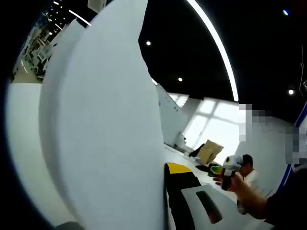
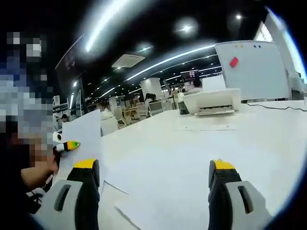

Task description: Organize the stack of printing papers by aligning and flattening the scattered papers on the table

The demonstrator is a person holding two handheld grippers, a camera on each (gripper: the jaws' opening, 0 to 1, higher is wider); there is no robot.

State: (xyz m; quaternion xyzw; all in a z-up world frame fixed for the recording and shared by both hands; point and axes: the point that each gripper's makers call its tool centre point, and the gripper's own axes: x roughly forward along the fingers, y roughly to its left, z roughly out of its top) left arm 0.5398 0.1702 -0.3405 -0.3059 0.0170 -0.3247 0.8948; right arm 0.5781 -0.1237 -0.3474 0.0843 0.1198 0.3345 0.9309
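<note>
White printing papers (image 1: 105, 124) stand upright right in front of the left gripper view. My left gripper (image 1: 168, 168) is shut on their edge; its yellow-tipped right jaw shows and the other is hidden behind the sheets. In the right gripper view the same raised papers (image 2: 85, 134) stand at the left, with the left gripper (image 2: 67, 145) and a hand (image 2: 38, 173) beside them. My right gripper (image 2: 153, 165) is open above the white table (image 2: 192, 143) with nothing between its jaws. More loose sheets (image 2: 129, 203) lie flat below it. The right gripper (image 1: 224, 167) also shows far right in the left gripper view.
A white printer (image 2: 213, 101) stands at the back of the table, with a whiteboard (image 2: 249, 67) behind it and a cable (image 2: 273, 107) to its right. A cardboard box (image 1: 209, 151) sits in the distance. A person's sleeve (image 1: 288, 201) is at the right.
</note>
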